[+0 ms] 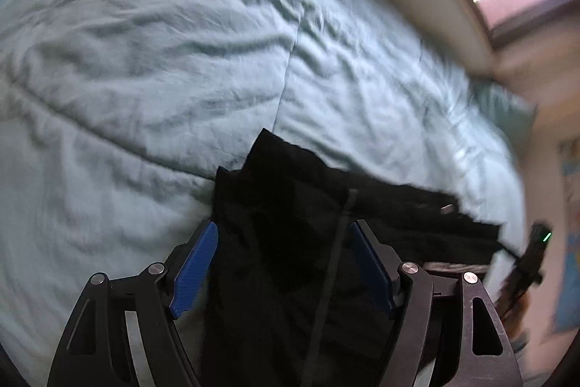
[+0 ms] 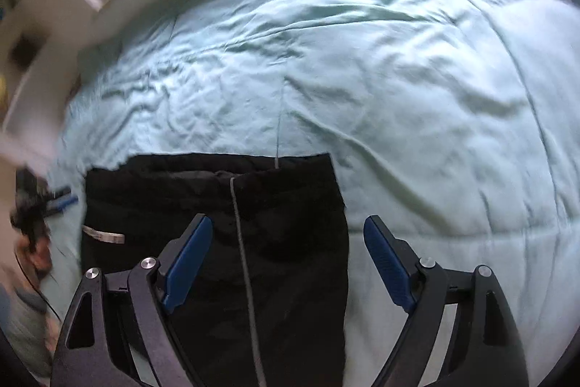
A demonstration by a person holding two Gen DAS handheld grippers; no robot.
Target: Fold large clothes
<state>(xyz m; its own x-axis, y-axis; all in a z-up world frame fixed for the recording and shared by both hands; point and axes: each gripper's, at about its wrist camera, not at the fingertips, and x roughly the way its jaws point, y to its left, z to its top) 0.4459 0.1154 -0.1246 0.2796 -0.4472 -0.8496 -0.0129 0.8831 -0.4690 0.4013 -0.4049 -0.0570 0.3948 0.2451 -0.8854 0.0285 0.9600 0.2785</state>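
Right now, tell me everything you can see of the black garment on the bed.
The black garment is a dark, matte, soft-looking fabric, lying on the pale green bedspread. In the right wrist view its far edge looks fairly straight, a thin grey cord runs down its middle, and a small white label sits near its left side. In the left wrist view it looks more rumpled. Both grippers are open above it; contact can't be judged.

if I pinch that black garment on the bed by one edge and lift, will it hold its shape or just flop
The black garment will likely flop: it lies in soft folds, with a crumpled corner in the left wrist view. It probably drags rather than slides, since the bedspread is wrinkled cloth. Its loose drawstring may dangle.
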